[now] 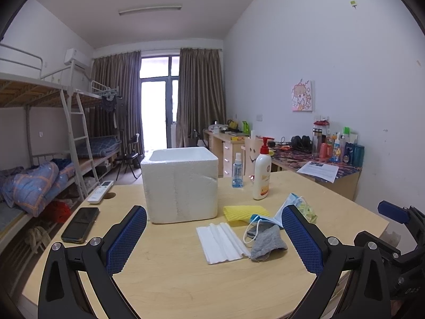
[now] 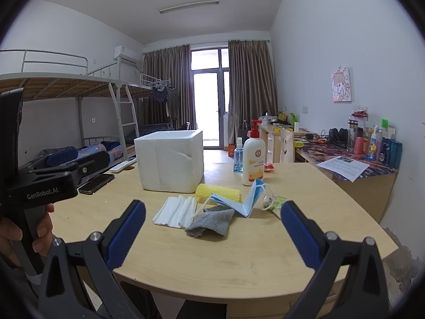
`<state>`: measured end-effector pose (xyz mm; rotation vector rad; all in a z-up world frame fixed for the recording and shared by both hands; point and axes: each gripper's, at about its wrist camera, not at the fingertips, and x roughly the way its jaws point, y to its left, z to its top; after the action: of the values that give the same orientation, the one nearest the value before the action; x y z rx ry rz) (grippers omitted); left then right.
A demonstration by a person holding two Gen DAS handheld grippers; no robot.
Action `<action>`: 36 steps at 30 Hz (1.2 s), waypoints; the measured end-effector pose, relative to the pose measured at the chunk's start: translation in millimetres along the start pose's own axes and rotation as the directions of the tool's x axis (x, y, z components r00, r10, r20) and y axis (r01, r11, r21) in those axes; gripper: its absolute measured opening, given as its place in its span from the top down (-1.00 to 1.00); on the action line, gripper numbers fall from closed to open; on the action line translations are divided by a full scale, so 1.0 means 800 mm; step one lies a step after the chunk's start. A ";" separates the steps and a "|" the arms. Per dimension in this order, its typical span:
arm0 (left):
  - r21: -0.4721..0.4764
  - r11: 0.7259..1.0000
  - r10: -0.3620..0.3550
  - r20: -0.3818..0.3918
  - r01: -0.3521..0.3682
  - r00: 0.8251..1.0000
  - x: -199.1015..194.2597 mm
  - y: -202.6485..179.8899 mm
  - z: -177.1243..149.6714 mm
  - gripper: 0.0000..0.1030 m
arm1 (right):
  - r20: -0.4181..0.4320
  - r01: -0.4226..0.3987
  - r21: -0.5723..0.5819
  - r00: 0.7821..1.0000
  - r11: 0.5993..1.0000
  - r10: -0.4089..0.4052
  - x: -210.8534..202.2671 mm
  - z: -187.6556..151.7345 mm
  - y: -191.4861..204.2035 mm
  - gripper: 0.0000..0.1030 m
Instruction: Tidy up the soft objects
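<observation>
Both of your grippers hang over the near edge of the worktop (image 1: 170,273), and neither has anything in it. Your left gripper (image 1: 214,242) has its blue fingers (image 1: 127,239) spread wide, and your right gripper (image 2: 213,235) is spread just as wide, with bare wood between the pads.

Just beyond them lies the whole cluster of soft things, all loose on the worktop. Nearest is the grey cloth (image 2: 211,223), crumpled and touching the white ridged foam sheet (image 2: 176,212) on its left. Behind the cloth the blue face mask (image 2: 239,199) stands tented, its ear loop trailing over the cloth. The yellow foam sleeve (image 2: 217,191) lies behind that, and a small green packet (image 2: 276,203) sits off to the right.

Farther back stands the white foam box (image 2: 170,159), open at the top, just behind the yellow sleeve. Its inside is hidden from both views, so you cannot tell whether anything is in it.

By my reading, the sorting has barely begun: every soft piece in view is left to move, most likely into that box.
</observation>
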<state>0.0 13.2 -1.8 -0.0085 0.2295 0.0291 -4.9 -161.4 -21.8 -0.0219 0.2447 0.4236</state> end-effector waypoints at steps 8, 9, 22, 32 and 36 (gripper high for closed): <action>0.005 1.000 0.002 0.000 -0.002 1.000 -0.001 0.001 -0.001 -0.98 | -0.003 0.000 -0.002 1.000 1.000 0.000 0.002 0.001 0.001 -0.99; 0.004 1.000 0.001 0.000 -0.001 1.000 -0.001 0.001 -0.001 -0.98 | -0.004 0.000 -0.003 1.000 1.000 0.000 0.002 0.001 0.001 -0.99; 0.007 1.000 -0.002 -0.006 0.002 1.000 0.008 0.002 -0.001 -0.98 | -0.012 -0.004 -0.005 1.000 1.000 0.004 0.010 0.004 0.002 -0.99; 0.010 1.000 -0.014 -0.031 0.015 0.999 0.028 0.010 -0.001 -0.98 | -0.015 0.014 0.009 1.000 1.000 -0.014 0.021 0.009 -0.009 -0.99; 0.014 1.000 -0.024 -0.055 0.025 0.998 0.039 0.009 -0.001 -0.98 | -0.028 0.019 0.005 0.999 1.000 -0.019 0.030 0.011 -0.010 -0.99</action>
<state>29.6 20.9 -9.5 0.0028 0.2841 0.0025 21.1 -158.3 -19.4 -0.0245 0.2727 0.4038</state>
